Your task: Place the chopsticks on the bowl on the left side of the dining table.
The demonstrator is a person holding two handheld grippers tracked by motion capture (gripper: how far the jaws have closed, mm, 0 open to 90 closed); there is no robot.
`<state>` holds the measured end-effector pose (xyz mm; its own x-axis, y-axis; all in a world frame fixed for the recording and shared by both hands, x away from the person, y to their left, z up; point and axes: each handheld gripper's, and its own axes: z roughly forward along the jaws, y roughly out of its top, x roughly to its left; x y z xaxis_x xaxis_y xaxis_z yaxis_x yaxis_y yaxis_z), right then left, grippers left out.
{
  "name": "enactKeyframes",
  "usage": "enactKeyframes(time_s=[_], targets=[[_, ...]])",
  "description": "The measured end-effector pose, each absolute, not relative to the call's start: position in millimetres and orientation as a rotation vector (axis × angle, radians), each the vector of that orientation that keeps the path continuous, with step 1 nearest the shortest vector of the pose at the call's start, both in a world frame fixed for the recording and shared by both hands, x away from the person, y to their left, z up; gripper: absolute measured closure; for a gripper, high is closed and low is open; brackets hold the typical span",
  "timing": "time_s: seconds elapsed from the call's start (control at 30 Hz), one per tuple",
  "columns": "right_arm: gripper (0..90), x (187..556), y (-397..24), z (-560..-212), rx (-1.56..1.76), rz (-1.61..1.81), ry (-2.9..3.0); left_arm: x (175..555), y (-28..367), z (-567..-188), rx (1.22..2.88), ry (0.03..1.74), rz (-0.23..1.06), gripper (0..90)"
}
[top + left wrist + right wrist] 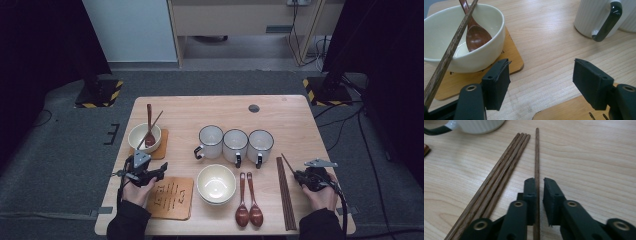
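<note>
one single chopstick [537, 157] sat between the pads of our right gripper [538, 181], running straight ahead of it along the counter [594, 165]. we saw the left pad against the stick and a thin gap on the other side, so we could not tell whether the grip was truly clenched; no earlier picture let us say more. just to the left of that gripper lay the bundle of chopsticks [501, 172], side by side and near the single stick but apart from it. farther ahead and to the left stood a white mug [477, 126].

our left gripper [541, 75] was released, with nothing between its pads. ahead of it and to its left a white bowl [486, 47] stood on a wooden coaster [514, 62], with a brown spoon [475, 35] and one chopstick [449, 55] leaning in it. ahead and to its right stood a mug with a dark handle [607, 22]. in the high view we held the left gripper [150, 172] beside a larger wooden board [172, 197], and the right gripper [300, 175] beside the bundle.
</note>
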<state>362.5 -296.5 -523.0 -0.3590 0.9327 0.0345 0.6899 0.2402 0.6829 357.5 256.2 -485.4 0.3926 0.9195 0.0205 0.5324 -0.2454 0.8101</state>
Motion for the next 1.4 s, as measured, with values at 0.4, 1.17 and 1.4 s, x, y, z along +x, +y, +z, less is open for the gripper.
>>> enactKeyframes(time_s=[0.4, 1.17, 1.4], targets=[[74.5, 339, -304, -516, 1.49, 0.899, 2.093, 357, 257, -483, 1.906, 1.238, 0.672, 29.3], [77.4, 315, -314, -521, 1.528, 0.868, 2.128, 357, 259, -485, 1.908, 1.251, 0.674, 29.2], [80.6, 315, -312, -522, 1.528, 0.845, 2.139, 357, 259, -485, 1.906, 1.248, 0.675, 29.2]])
